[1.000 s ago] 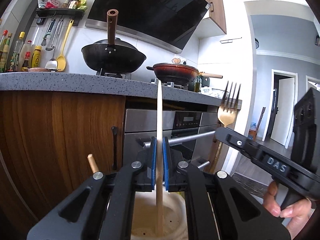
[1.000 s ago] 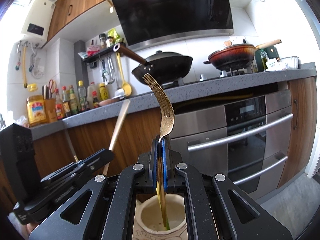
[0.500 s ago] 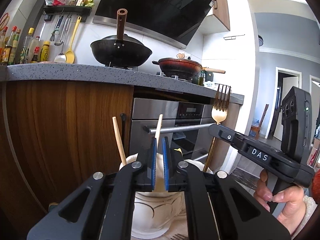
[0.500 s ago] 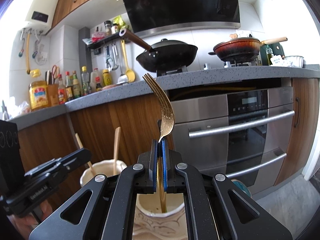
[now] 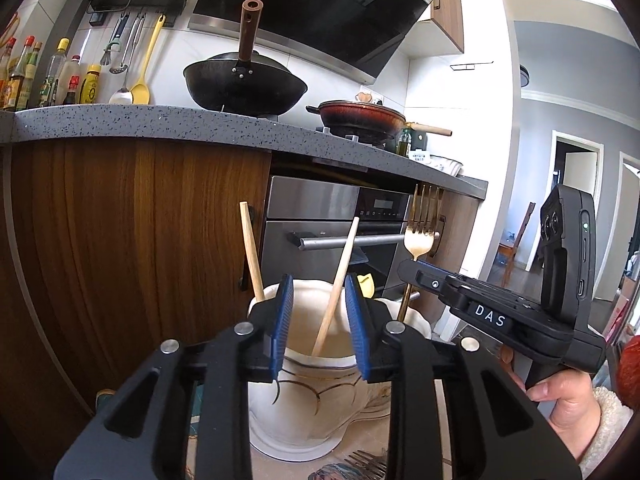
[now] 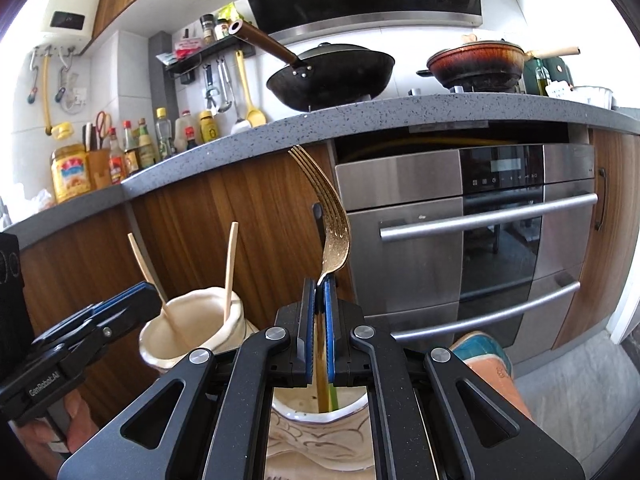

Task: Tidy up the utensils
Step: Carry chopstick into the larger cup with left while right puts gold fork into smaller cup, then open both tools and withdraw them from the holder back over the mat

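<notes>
Your left gripper (image 5: 316, 320) has just opened, freeing the chopstick (image 5: 335, 292); your right gripper (image 6: 319, 328) clamps the gold fork (image 6: 332, 216), which may snag the holder (image 6: 320, 408) rim at lower centre.

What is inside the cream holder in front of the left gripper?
Two wooden chopsticks stand tilted in the cream holder, tops apart. The open left gripper hides part of its mouth; the bottom is out of sight.
</notes>
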Motion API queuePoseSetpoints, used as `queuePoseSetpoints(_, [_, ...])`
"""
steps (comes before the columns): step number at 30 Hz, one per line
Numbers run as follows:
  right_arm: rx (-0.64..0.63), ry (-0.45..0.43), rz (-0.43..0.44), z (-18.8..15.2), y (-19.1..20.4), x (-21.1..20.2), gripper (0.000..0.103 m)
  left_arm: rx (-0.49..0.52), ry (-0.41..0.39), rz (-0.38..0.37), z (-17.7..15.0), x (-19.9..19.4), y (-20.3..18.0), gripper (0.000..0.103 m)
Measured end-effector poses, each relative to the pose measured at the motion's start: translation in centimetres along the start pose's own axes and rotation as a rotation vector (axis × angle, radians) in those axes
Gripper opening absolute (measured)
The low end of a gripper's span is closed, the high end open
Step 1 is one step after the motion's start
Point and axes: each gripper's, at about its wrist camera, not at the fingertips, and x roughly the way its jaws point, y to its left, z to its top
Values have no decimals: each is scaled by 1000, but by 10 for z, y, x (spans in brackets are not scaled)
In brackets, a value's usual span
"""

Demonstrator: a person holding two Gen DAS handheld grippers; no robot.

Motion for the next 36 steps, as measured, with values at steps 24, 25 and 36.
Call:
queuePoseSetpoints(24, [60,-19,-59,1,-12,-23,45,12,-10,38,0,-18,-4,55])
queuePoseSetpoints(25, [61,-22,-55,1,-10,-29,53,13,-9,46,-1,-20,-4,61])
queuePoseSetpoints(36, [42,19,-41,-28,10,-72,92,5,74,133,-33,-58,0,95])
